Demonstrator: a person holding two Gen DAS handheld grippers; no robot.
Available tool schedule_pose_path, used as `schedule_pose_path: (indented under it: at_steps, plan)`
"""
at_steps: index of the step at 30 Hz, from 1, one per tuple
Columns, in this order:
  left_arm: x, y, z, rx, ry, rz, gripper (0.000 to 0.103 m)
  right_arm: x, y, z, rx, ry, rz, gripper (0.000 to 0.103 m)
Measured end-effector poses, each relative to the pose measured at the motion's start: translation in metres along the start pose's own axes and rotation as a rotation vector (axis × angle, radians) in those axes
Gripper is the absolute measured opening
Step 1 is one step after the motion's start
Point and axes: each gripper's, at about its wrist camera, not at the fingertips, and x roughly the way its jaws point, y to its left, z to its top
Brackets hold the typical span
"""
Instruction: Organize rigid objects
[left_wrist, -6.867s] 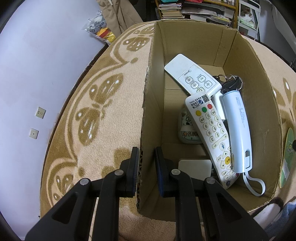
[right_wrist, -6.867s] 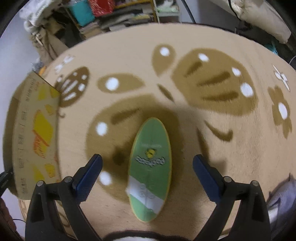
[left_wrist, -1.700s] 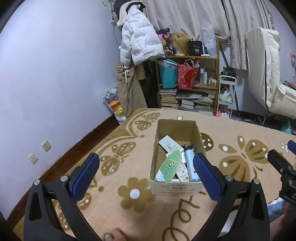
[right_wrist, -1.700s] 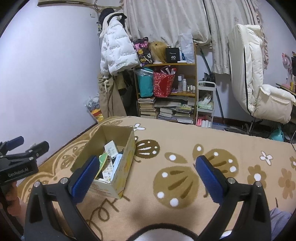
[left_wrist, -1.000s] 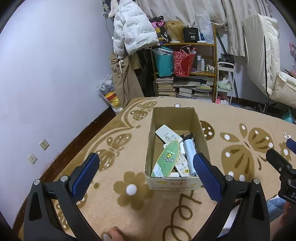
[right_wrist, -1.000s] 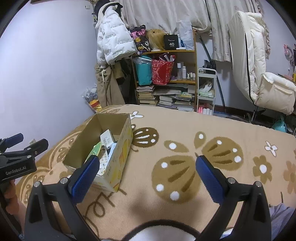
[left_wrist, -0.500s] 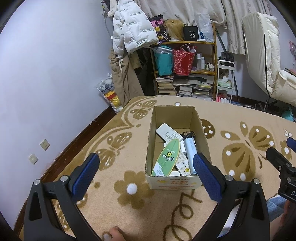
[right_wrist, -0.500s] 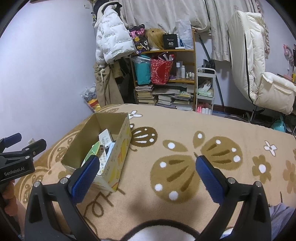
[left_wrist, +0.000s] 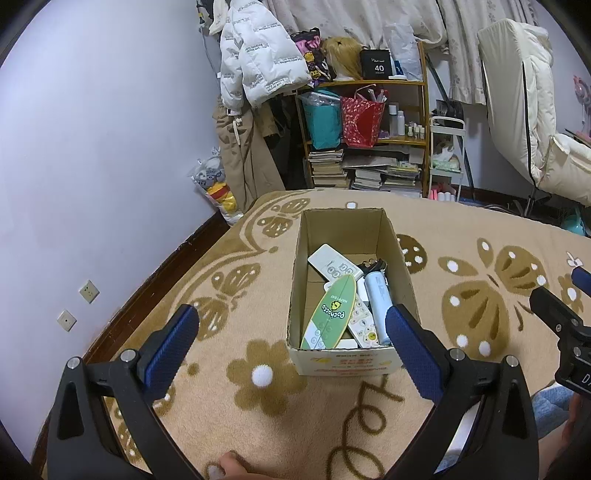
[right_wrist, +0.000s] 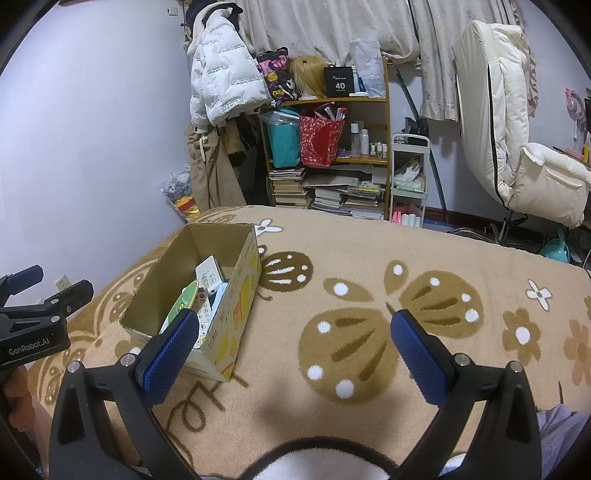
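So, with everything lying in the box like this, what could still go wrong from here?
The green fingerboard lies tilted on top of the remotes, its near end at the cardboard box front wall; it might slide or tip out if the box is moved. The box sits on a soft carpet, so a bump may shift it. Both the left gripper and the right gripper are open and hold nothing.

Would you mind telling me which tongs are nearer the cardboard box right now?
Left. The left tongs hang open right in front of the cardboard box, facing it; the right tongs, also open, sit off to its right over the carpet.
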Motion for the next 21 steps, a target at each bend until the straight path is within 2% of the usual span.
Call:
schedule_pose_path:
  at_steps: [21]
  plan:
    - [-0.0002, -0.0006, -0.0013, 0.005, 0.006, -0.001, 0.100, 0.0004, -0.0019, 0.0005, -0.001, 0.003, 0.000, 0.103]
